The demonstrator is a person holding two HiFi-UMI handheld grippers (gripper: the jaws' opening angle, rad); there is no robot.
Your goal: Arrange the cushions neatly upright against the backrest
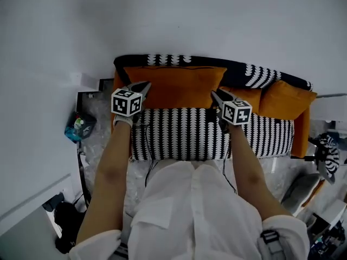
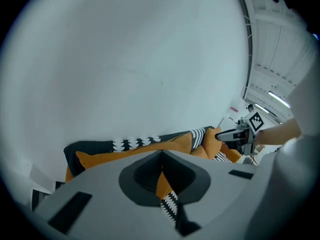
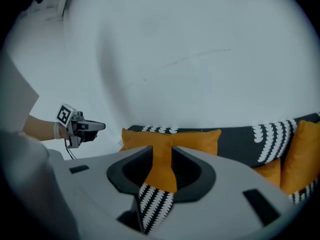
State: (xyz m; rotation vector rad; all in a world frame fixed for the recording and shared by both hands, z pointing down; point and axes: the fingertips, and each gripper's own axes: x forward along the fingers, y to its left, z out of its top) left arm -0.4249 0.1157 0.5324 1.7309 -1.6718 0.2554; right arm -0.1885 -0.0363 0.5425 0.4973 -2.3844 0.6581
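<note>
A large orange cushion [image 1: 176, 85] stands upright against the black-and-white patterned backrest [image 1: 173, 60] of the sofa, over the left part of the seat [image 1: 179, 137]. A second orange cushion [image 1: 284, 99] leans at the sofa's right end. My left gripper [image 1: 143, 85] hovers at the large cushion's left edge, shut with nothing in it; in the left gripper view its jaws [image 2: 161, 156] meet over the cushion [image 2: 130, 151]. My right gripper [image 1: 214, 94] is at the cushion's right lower corner, open and empty; the cushion [image 3: 192, 136] shows beyond its gap [image 3: 161, 151].
A white wall rises right behind the sofa. A blue-green bag [image 1: 78, 126] and a white shelf lie at the left on the floor. A patterned bundle [image 1: 328, 151] and clutter sit at the right. Cables hang from both grippers before the person's white shirt.
</note>
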